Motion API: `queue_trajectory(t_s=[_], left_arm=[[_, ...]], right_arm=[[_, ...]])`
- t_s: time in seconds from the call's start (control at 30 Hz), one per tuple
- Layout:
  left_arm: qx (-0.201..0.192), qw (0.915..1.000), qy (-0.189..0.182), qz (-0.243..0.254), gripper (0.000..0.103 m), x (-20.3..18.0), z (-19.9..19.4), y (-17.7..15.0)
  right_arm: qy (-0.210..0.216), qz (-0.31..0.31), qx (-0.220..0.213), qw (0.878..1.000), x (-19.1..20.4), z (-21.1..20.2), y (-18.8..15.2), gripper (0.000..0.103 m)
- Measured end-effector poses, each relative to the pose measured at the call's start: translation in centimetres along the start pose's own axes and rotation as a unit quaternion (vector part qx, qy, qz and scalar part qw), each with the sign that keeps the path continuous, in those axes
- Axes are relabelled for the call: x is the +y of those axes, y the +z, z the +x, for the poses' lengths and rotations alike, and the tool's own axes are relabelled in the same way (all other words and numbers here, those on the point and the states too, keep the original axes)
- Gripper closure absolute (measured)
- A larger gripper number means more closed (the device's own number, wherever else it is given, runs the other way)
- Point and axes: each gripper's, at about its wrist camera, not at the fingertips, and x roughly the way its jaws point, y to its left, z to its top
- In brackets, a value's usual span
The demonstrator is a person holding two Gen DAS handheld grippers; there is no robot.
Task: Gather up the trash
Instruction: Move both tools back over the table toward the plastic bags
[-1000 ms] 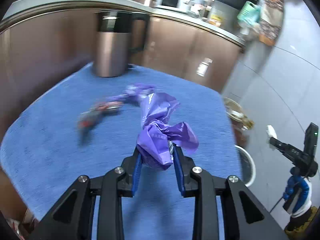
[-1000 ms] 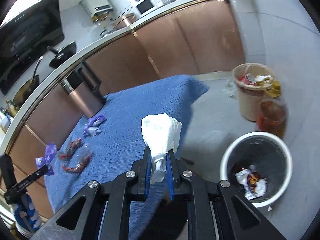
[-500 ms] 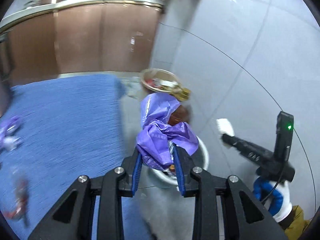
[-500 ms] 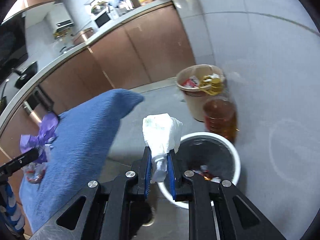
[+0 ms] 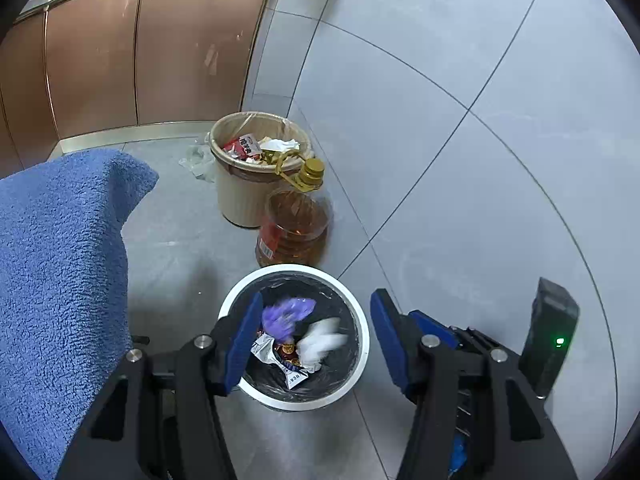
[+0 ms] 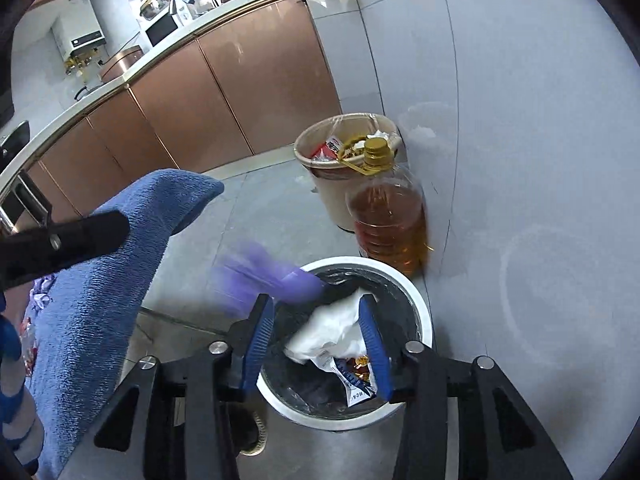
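at the left of the frame a blue towel (image 5: 60, 272) is seen draped. the left gripper (image 5: 316, 344) is held spread over the white bin (image 5: 362, 344) at lower centre, its jaws having just been opening, nothing pinched; a blurred purple bag (image 5: 288, 314) is seen in the bin. the right gripper (image 6: 320, 344), also just opening, is spread, a white tissue (image 6: 332, 328) loose between its jaws above the bin.

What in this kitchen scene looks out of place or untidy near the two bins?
A crumpled clear plastic scrap lies on the floor beside the beige bin, outside it. That bin is heaped to its rim. An oil bottle stands on the floor between both bins.
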Motion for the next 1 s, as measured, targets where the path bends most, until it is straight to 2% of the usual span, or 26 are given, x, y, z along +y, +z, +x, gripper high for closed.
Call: queue_trajectory(t_s=[0.27,0.47,0.73,0.8,1.0], left_arm=[[-0.043,0.9981,0.042,0.006,0.049,0.5,-4.3,-1.3],[-0.097,0.9921,0.08,-0.01,0.049,1.8,-9.2,-2.8],[-0.155,0.9776,0.139,-0.033,0.049,3.0,-16.6,-5.2],[-0.169,0.9707,0.166,-0.043,0.049,3.6,-18.6,-6.0],[-0.202,0.9513,0.215,-0.089,0.049,6.1,-24.4,-8.9]], right_arm=[[0.012,-0.002,-0.004,1.0,0.7,-1.0,-0.2,0.058],[0.031,-0.019,-0.036,0.999,3.0,-3.4,0.8,0.057],[0.085,-0.041,-0.095,0.991,7.0,-7.2,2.9,0.055],[0.103,-0.053,-0.101,0.988,8.4,-7.8,3.4,0.055],[0.163,-0.099,-0.105,0.976,12.9,-8.8,4.2,0.055]])
